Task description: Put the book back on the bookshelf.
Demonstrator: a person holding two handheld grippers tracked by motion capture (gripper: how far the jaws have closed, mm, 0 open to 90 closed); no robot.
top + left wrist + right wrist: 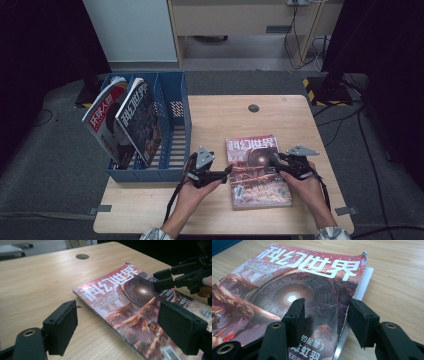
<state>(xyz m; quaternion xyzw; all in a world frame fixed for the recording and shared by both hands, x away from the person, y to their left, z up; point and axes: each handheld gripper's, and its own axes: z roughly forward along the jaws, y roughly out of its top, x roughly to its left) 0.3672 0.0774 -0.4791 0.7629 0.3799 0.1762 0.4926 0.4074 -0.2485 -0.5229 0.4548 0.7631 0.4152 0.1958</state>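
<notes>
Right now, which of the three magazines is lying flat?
The red-covered magazine on the wooden table, between both tools. The other two stand leaning in the blue plastic file rack.

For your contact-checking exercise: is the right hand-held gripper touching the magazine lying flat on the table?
Cannot tell. In the right gripper view the right hand-held gripper straddles the edge of the magazine, jaws open, but no clear contact or gap shows.
</notes>
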